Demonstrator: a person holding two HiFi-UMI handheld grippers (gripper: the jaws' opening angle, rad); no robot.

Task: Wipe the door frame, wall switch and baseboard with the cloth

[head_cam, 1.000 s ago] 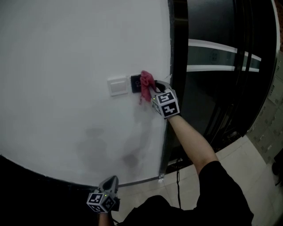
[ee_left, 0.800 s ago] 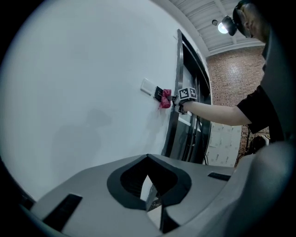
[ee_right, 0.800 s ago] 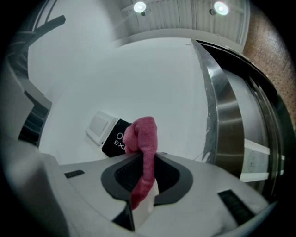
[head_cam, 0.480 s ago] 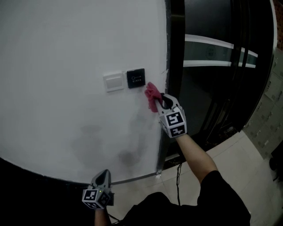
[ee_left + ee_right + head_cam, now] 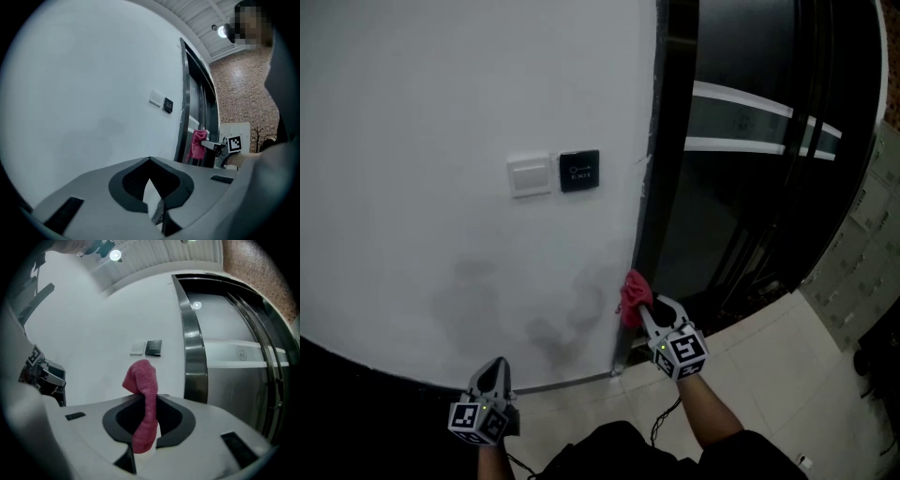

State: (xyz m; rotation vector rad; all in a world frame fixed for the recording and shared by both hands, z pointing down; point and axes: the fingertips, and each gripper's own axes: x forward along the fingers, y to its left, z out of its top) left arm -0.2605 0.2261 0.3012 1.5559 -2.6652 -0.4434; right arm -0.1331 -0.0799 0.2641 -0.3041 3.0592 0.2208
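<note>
My right gripper (image 5: pixel 645 307) is shut on a pink cloth (image 5: pixel 633 293), low against the corner where the white wall meets the dark door frame (image 5: pixel 661 141). From the right gripper view the cloth (image 5: pixel 144 399) stands up between the jaws, with the white wall switch (image 5: pixel 137 348) and a black exit button (image 5: pixel 153 347) beyond it. In the head view the switch (image 5: pixel 529 174) and button (image 5: pixel 579 171) sit well above the cloth. My left gripper (image 5: pixel 493 373) hangs low near the baseboard (image 5: pixel 553 384), shut with nothing in it.
A dark glass door (image 5: pixel 759 169) with a pale band fills the right. Light floor tiles (image 5: pixel 787 375) lie below it. A black cable (image 5: pixel 670 403) runs on the floor near the frame's foot. The wall (image 5: pixel 441 94) is plain white with faint grey smudges.
My right gripper, with the cloth, has dropped from beside the black button down along the frame edge to near the floor. The left gripper has drifted slightly left.
</note>
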